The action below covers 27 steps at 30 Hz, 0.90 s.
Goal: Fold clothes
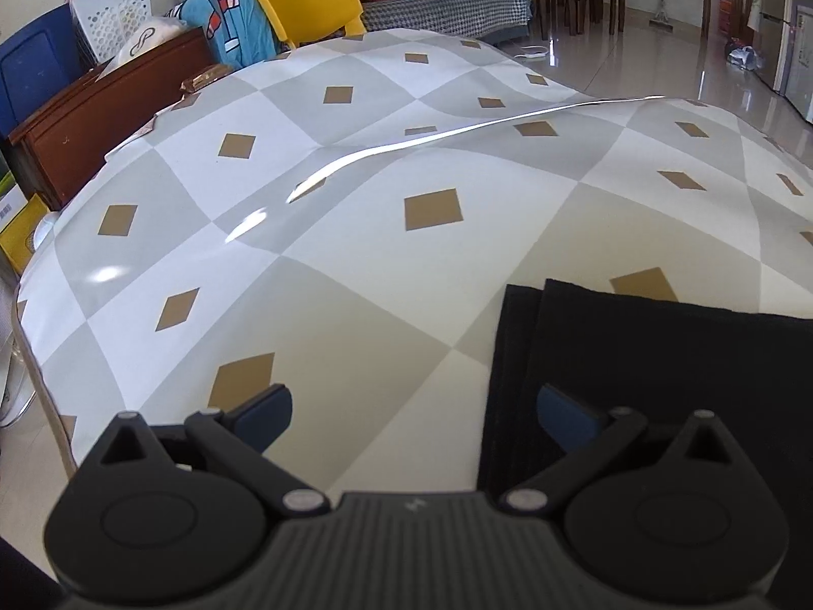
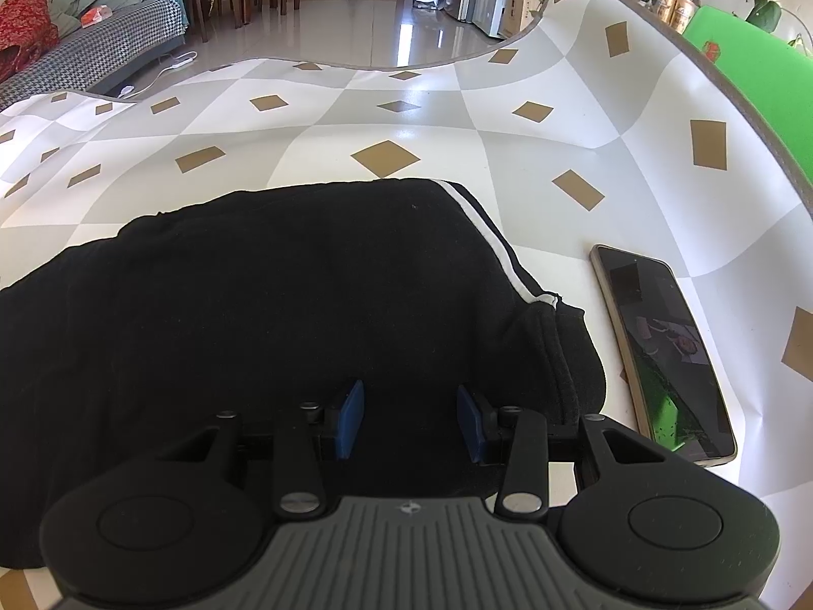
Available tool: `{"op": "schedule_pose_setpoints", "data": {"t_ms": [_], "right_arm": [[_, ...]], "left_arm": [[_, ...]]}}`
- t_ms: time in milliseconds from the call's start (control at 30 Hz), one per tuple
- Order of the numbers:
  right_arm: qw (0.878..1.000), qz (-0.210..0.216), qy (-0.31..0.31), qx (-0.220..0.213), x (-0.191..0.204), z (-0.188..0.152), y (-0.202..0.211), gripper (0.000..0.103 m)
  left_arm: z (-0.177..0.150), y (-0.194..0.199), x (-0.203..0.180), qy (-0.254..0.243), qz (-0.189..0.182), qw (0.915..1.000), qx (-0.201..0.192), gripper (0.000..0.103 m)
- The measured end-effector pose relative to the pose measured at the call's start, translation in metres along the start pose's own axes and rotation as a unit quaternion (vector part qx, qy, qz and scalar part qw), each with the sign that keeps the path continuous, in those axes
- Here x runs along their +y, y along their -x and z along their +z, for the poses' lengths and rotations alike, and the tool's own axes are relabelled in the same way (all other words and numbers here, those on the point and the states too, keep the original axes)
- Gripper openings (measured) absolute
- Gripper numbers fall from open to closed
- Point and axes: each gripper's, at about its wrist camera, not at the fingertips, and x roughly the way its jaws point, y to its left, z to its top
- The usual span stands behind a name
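Observation:
A black garment (image 2: 284, 305) with a white stripe (image 2: 488, 234) along its right edge lies folded on the checked tablecloth (image 2: 386, 117). My right gripper (image 2: 410, 419) hovers over its near part, open, with nothing between the blue pads (image 2: 352, 417). In the left wrist view the same black garment (image 1: 660, 381) fills the lower right, its left edge straight and layered. My left gripper (image 1: 414, 414) stands wide open across that edge: one pad over the bare tablecloth (image 1: 355, 254), the other over the cloth.
A phone (image 2: 665, 351) lies on the table just right of the garment. A ridge (image 1: 457, 137) runs across the tablecloth farther out. Beyond the table are a yellow chair (image 1: 310, 5), a wooden cabinet (image 1: 101, 117), a sofa (image 1: 447, 5) and a green board (image 2: 752, 86).

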Motion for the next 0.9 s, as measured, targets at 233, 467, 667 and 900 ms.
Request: {"op": "schedule_pose_setpoints", "data": {"t_ms": [233,467,667,900], "right_arm": [[1.0,0.005,-0.014,-0.002,-0.002,0.001,0.002,0.041],[0.996,0.037,-0.084,-0.009,-0.021,0.0,0.017,0.041],[0.988,0.059,-0.139,-0.004,-0.037,-0.008,0.03,0.041],[0.972,0.095,-0.213,0.006,-0.058,-0.021,0.036,0.041]], "left_arm": [[-0.022,0.027,-0.04,-0.064,-0.072,0.9953,-0.004,0.103],[-0.042,0.032,-0.061,-0.098,-0.104,0.9897,0.007,0.103],[-0.048,0.029,-0.06,-0.096,-0.111,0.9891,0.014,0.103],[-0.054,0.025,-0.059,-0.091,-0.119,0.9885,0.022,0.103]]}}
